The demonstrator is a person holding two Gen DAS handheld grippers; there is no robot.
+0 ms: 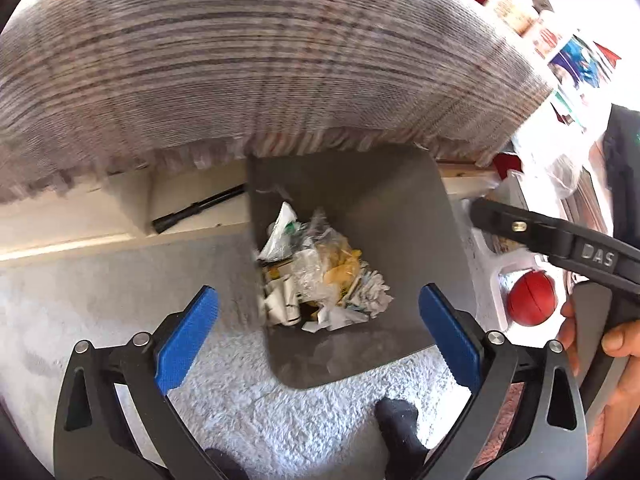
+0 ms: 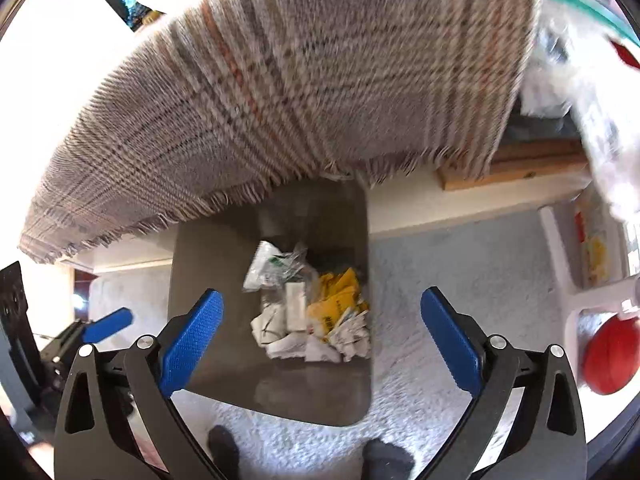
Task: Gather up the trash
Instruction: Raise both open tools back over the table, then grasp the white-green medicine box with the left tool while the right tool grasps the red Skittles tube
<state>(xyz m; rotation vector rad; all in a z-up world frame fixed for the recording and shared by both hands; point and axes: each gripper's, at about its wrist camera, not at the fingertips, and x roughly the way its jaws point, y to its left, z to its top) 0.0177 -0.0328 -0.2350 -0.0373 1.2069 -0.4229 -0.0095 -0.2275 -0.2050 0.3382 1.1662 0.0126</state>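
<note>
Trash (image 1: 320, 276) fills the bottom of a dark bin (image 1: 400, 208) straight ahead of and below our left gripper (image 1: 318, 336) in the left wrist view: clear wrappers, a yellow packet and crumpled paper, heaped together. Our jaws are spread wide with nothing between the blue pads (image 1: 188, 340), and the bin's opening sits squarely in the gap between them. A plaid blanket (image 1: 260, 64) hangs over the far rim of the bin. The bin stands on a pale fluffy rug (image 1: 280, 420). At the right edge we see the other gripper's black arm with a hand (image 1: 608, 344) on its handle, and a red ball (image 1: 531, 298) beyond it.

From the right wrist view, our right gripper (image 2: 322, 340) is likewise open and empty, pointing down into the same bin (image 2: 208, 272). The heap of trash (image 2: 312, 312) lies between the pads and slightly further on. The bin's long axis runs away from us, toward the blanket (image 2: 300, 92), and the heap lies along its right wall. At the left edge one blue pad of the left gripper (image 2: 108, 326) shows, close beside the bin.

We judge both grippers about equally near the bin, each right over it. With both empty, the next piece must come from elsewhere in the room; we see none loose on the rug here.
</note>
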